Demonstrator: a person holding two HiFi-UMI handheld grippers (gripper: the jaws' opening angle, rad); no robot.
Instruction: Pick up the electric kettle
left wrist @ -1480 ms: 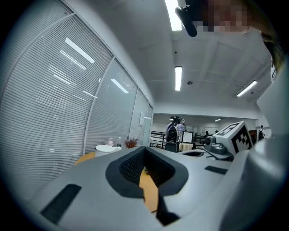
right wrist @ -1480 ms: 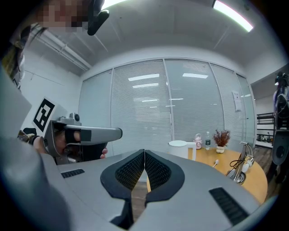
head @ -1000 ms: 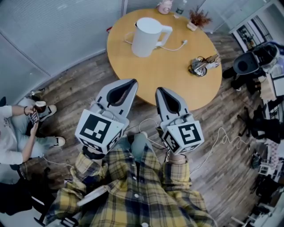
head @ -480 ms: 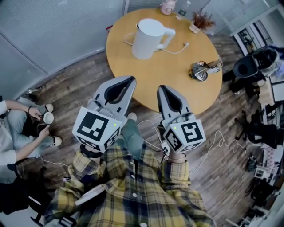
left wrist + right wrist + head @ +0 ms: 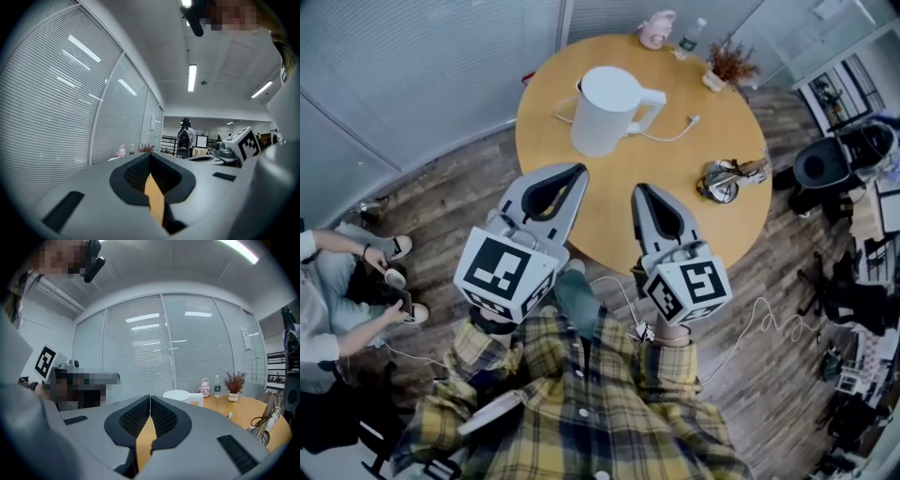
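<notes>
Left gripper [image 5: 578,172] and right gripper [image 5: 639,190], jaws together and empty, short of the kettle [image 5: 602,108].
The kettle stands upright on the round counter [image 5: 675,202], about 12 o'clock from the left gripper and 11 o'clock from the right; its handle [image 5: 654,96] points to 3 o'clock, the right gripper's side.

White electric kettle [image 5: 605,111] — upright, handle to the right — on round table [image 5: 666,202]
</notes>
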